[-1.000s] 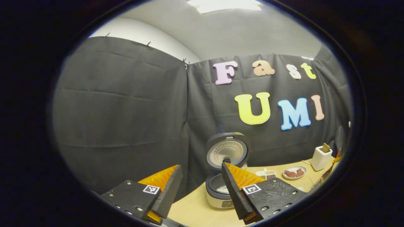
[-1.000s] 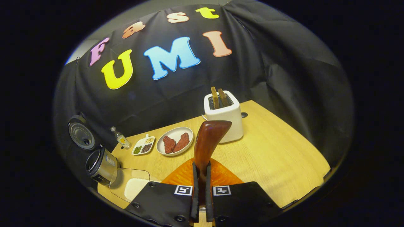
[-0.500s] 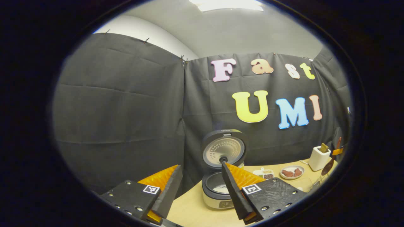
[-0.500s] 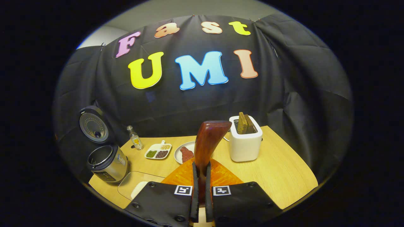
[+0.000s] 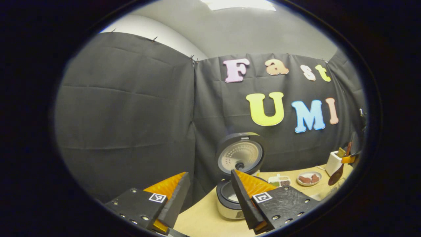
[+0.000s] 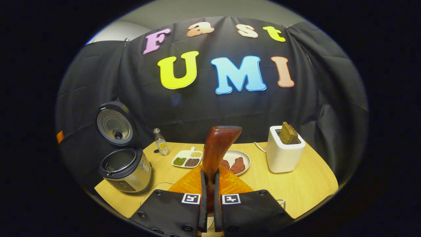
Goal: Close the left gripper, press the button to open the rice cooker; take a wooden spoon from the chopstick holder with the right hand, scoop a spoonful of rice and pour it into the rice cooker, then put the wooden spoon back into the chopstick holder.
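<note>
In the right gripper view, the right gripper [image 6: 210,197] sits at the bottom centre with its two fingers pressed together on the handle of the wooden spoon [image 6: 217,148], which stands upright between them and reaches to mid-frame. Each finger carries a small square black-and-white marker; no readable words show on them. Behind the spoon on the wooden table [image 6: 306,187] lie a round plate [image 6: 245,159] with two reddish-brown pieces and, to its left, a white divided dish [image 6: 187,159] of green, dark and pale grains. Further left stands a small clear bottle [image 6: 160,142] whose label is too small to read. At lower left is the rice cooker [image 6: 126,169] with its lid [image 6: 114,123] standing open; a panel on its front is too blurred to read. At right stands a white toaster [image 6: 284,154] with brown slices poking out of the top.

In the left gripper view, the left gripper [image 5: 209,194] sits at the bottom with its fingers spread wide apart, holding nothing. The open rice cooker [image 5: 230,205] lies just beyond its right finger, lid [image 5: 240,154] up; a faint mark at the lid's top edge cannot be read. At the far right edge the spoon [image 5: 340,164] shows again, near the toaster [image 5: 334,161].
</note>
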